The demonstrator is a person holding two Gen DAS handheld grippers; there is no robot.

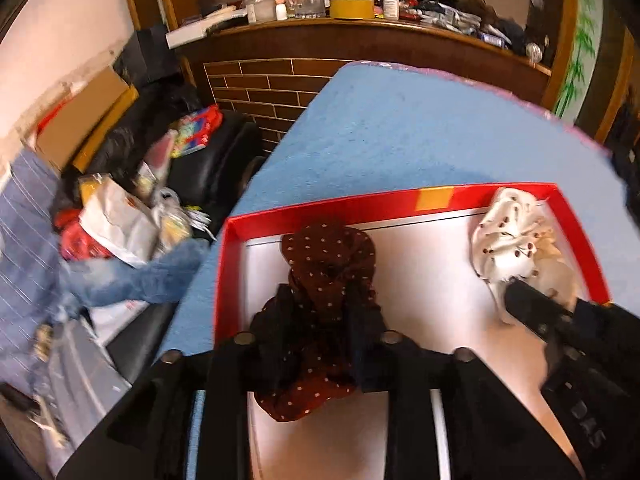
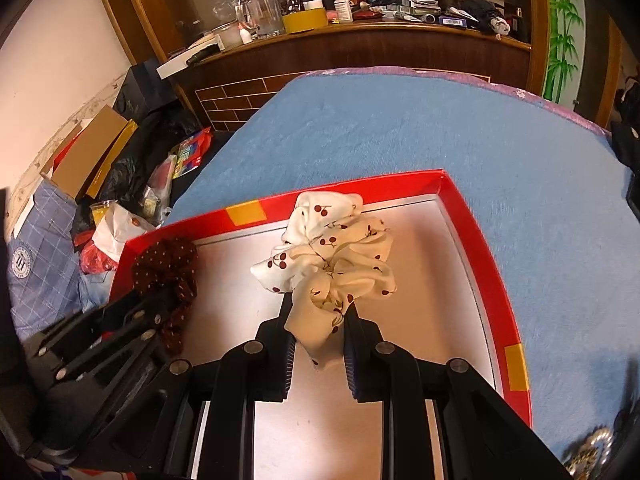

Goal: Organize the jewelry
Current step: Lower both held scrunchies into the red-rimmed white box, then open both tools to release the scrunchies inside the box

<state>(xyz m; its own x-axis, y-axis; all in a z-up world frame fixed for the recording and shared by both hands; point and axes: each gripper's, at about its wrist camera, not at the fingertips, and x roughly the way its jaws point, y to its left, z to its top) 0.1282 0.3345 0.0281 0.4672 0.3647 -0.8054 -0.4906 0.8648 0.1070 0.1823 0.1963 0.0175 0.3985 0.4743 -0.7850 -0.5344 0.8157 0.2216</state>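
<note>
The brown dotted scrunchie (image 1: 328, 268) is held in the left gripper (image 1: 320, 316) and the cherry-print scrunchie (image 2: 332, 256) in the right gripper (image 2: 318, 320) – each pinched by one fold above opposite ends of the red tray (image 2: 476, 240), presumably so that they are laid apart.

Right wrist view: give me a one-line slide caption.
Right tool grips a cream cherry-print scrunchie inside the red-rimmed tray; left tool holds a maroon dotted scrunchie.

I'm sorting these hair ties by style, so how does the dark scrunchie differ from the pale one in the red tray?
Colour: the brown scrunchie is dark with small pale dots; the cream scrunchie is pale with red cherry prints.
Place: the brown scrunchie sits toward the left of the red tray, the cream scrunchie toward its far right corner.
Holder: the left tool grips the brown one, the right tool the cream one.
Both are gathered fabric, each pinched at its near end.
</note>
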